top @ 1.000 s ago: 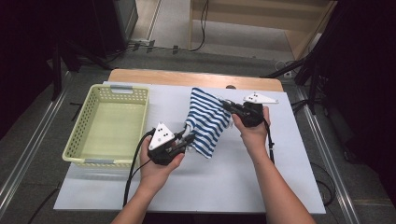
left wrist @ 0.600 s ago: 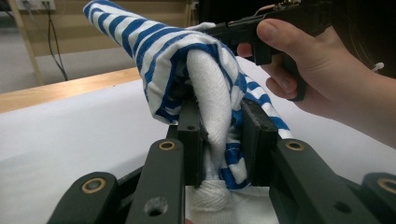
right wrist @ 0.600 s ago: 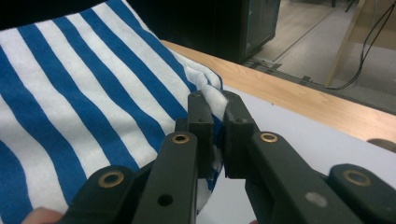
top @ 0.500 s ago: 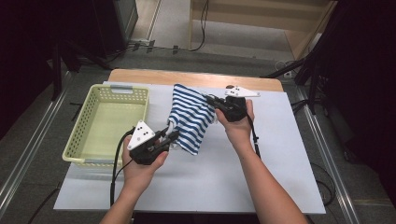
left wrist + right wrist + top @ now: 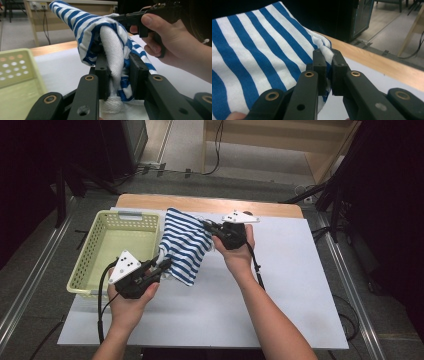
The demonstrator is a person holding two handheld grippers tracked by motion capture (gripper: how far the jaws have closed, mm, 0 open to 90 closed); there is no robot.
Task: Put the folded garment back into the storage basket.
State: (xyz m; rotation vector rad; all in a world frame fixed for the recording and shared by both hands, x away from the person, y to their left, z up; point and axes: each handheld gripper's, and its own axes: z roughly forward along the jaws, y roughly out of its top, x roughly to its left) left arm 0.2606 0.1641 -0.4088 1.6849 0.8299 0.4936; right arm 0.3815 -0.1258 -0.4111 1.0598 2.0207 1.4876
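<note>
I noted the striped cloth (image 5: 183,245) as soft knit fabric, matt, with a fleecy white inner face. The left gripper (image 5: 117,70) and right gripper (image 5: 327,65) had matt black plastic jaws with brass-coloured rivets. The basket (image 5: 95,257) looked like smooth perforated plastic; the table (image 5: 280,285) a matt white sheet, with a wooden far edge.

Blue-and-white striped cloth (image 5: 184,245), plain white on its inner side. Pale yellow-green perforated plastic basket (image 5: 86,270). White table cover (image 5: 280,290), light wood edge. Black gripper jaws with brass-coloured rivets.
</note>
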